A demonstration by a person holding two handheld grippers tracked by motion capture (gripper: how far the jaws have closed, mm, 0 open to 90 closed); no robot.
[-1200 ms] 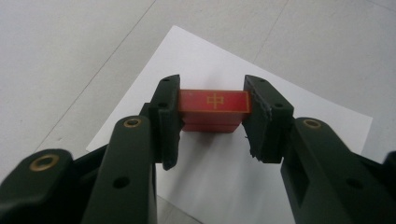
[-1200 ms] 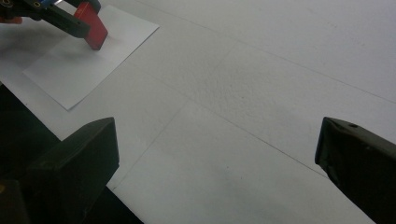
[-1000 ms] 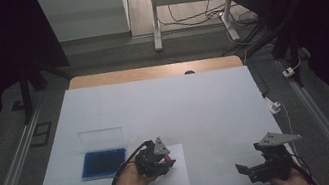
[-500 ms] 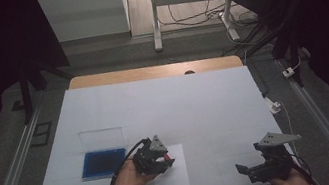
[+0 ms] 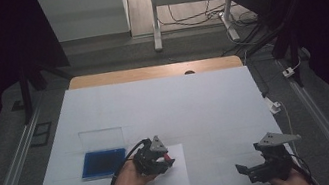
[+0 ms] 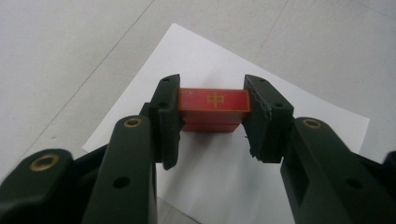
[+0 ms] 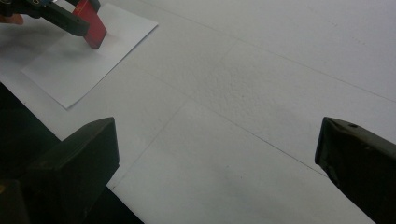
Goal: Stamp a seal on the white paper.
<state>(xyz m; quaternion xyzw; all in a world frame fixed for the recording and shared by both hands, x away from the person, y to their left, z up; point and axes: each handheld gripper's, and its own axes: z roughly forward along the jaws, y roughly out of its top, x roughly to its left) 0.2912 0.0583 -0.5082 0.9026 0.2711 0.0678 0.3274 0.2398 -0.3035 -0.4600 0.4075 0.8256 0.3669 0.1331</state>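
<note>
A red block with a gold character on its top face sits clamped between the jaws of my left gripper. It is held over a white paper sheet, and its lower end looks to touch the sheet. From above, the left gripper and the red block are over the sheet near the table's front. The right gripper view catches the red block far off at the upper left. My right gripper hangs open at the front right edge, nothing between its jaws.
A blue pad in a clear open case lies just left of the left hand. The white table cover stretches back to a wooden strip. A white cable lies at the right edge.
The left gripper with the red block has shifted slightly over the paper sheet. The right gripper has stayed where it was.
</note>
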